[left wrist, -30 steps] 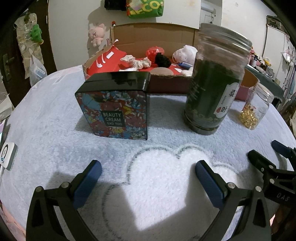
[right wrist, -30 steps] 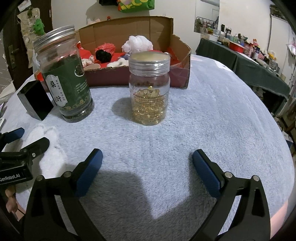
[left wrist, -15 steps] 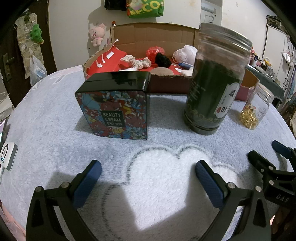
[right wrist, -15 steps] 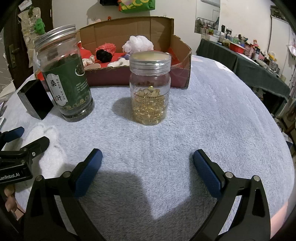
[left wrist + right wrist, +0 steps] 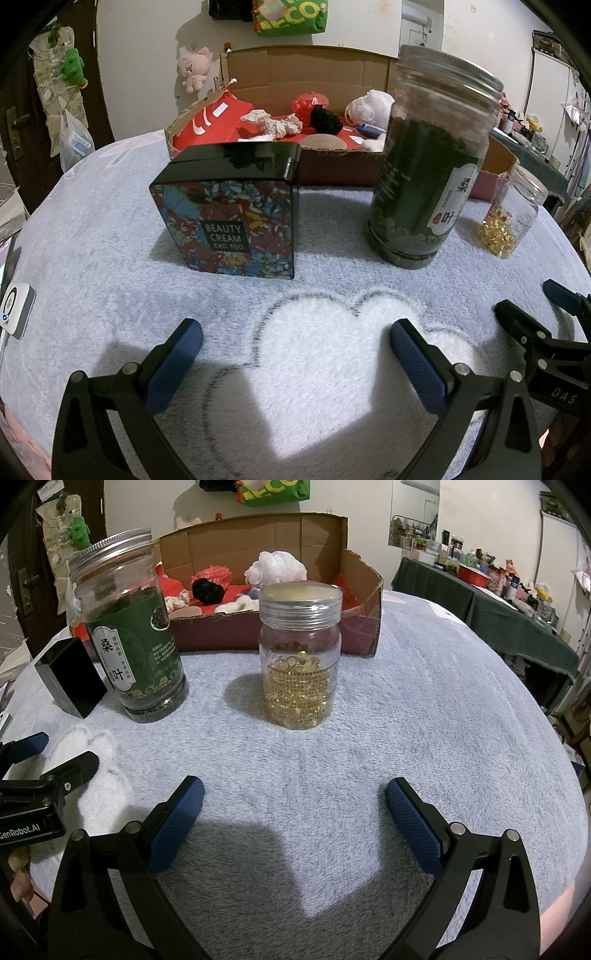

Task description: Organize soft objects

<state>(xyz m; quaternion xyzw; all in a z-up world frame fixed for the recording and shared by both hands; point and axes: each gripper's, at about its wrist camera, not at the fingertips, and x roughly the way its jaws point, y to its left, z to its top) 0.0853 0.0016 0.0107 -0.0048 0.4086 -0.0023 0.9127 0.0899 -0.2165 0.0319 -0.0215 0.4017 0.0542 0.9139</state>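
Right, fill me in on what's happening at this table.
A person holds two tongs low over a fluffy blanket, and neither grips anything. The left tongs are open and face a floral tin and a green jar. The right tongs are open and face a clear jar of yellow capsules. Behind them a cardboard box holds the soft things, among them a white puff and a black one. No sorting is under way.

Two jars, green-labelled jar (image 5: 133, 642) and capsule jar (image 5: 299, 657); one floral tin (image 5: 236, 225), one cardboard box (image 5: 258, 550), two grippers
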